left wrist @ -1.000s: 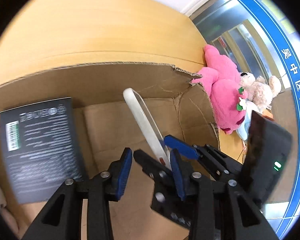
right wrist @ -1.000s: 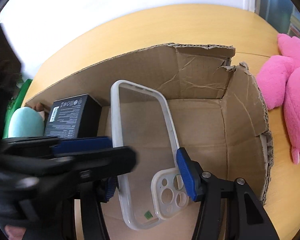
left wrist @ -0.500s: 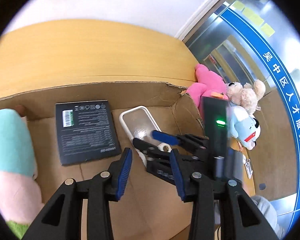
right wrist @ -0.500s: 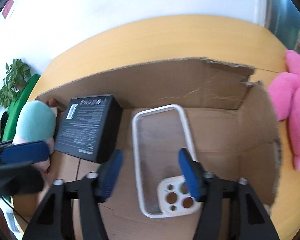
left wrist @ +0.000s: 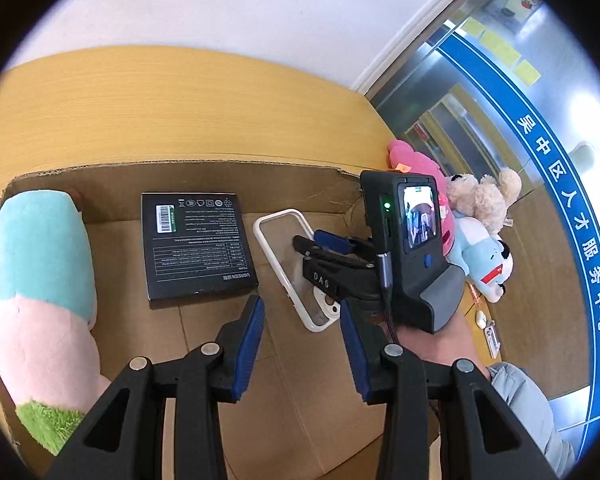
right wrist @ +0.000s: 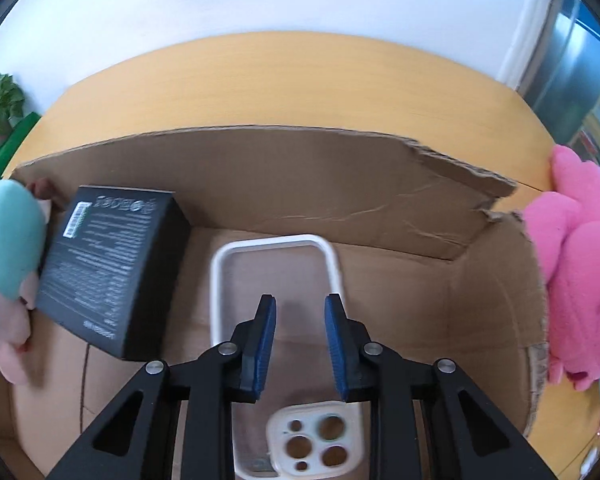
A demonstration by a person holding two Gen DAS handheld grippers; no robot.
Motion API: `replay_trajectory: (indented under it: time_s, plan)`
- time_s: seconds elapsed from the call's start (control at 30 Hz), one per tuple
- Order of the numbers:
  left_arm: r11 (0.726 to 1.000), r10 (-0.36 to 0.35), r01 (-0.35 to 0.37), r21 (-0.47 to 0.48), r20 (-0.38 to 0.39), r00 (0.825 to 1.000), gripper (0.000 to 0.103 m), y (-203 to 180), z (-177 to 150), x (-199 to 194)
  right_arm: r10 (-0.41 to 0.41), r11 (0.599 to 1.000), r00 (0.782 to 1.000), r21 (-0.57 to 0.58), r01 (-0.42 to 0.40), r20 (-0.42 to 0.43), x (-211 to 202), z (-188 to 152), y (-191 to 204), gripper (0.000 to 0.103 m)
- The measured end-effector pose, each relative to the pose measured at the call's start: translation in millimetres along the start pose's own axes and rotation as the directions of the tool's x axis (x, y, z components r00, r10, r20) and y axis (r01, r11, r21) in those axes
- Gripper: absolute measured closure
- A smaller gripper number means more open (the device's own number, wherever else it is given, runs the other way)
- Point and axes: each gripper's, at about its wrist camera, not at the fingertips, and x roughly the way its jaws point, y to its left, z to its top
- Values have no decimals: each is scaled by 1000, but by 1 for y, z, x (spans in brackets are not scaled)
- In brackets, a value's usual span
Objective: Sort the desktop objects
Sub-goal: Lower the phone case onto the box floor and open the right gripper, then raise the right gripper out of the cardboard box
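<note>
The phone case (right wrist: pixel 278 312) is down now, flat on the cardboard box (right wrist: pixel 300 176) floor beside the black box (right wrist: pixel 112 272); the right gripper (right wrist: pixel 300 320) has let go, jaws apart. Left gripper (left wrist: pixel 300 344) hovers open-jawed. Next: fetch another desk item.

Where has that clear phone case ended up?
The phone case lies flat on the cardboard box floor, right of the black box, under the right gripper.

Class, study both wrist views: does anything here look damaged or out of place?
Yes. The cardboard box is damaged: its back wall is creased and its right corner is torn ragged and sagging. The phone case and black box lie flat inside.
</note>
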Motion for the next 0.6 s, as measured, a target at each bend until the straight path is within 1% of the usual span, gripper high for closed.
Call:
replay_trajectory:
  time_s: [0.07, 0.1, 0.13, 0.17, 0.2, 0.23, 0.27, 0.3, 0.33, 0.4, 0.47, 0.5, 0.6]
  plan:
    - [1000, -7, 7, 3, 3, 1000, 64, -2, 0, 1, 38, 999, 999, -27, -37, 36, -18, -5, 0, 77]
    - [1000, -7, 7, 3, 3, 1000, 64, -2, 1, 2, 39, 998, 998, -48, -37, 46, -18, -5, 9, 70]
    - [1000, -7, 7, 3, 2, 1000, 64, -2, 1, 3, 15, 995, 998, -103, -9, 57, -21, -6, 21, 64]
    - [1000, -4, 4, 4, -1, 1000, 64, -2, 1, 4, -12, 991, 998, -134, 20, 63, -23, -8, 24, 51]
    - [1000, 2, -2, 7, -1, 1000, 64, -1, 0, 5, -58, 982, 996, -174, 70, 72, -22, -9, 31, 46]
    - [1000, -3, 4, 5, -4, 1000, 64, -2, -1, 6, -101, 975, 993, -193, 111, 63, -17, -11, 35, 46]
    - [1000, -11, 11, 1, -10, 1000, 64, -1, -2, 8, -111, 974, 993, -194, 119, 51, -13, -11, 35, 46]
    - [1000, -10, 10, 0, -14, 1000, 64, 0, -2, 10, -96, 978, 994, -181, 104, 48, -11, -13, 32, 45]
    - [1000, -3, 3, 2, -17, 1000, 64, 0, -3, 11, -102, 981, 994, -164, 107, 43, -9, -14, 29, 45]
    - [1000, 4, -4, 2, -25, 1000, 64, 2, -4, 14, -140, 979, 990, -150, 142, 25, -5, -15, 23, 45]
    - [1000, -1, 0, -4, -28, 1000, 64, 4, -5, 16, -140, 984, 990, -108, 142, 28, -7, -16, 12, 45]
    - [1000, -1, 1, -7, -29, 1000, 64, 6, -5, 17, -160, 983, 987, -83, 162, 25, -8, -16, 5, 45]
    - [1000, 0, -1, -14, -32, 999, 64, 9, -6, 19, -185, 982, 983, -44, 185, 16, -19, -20, -18, 48]
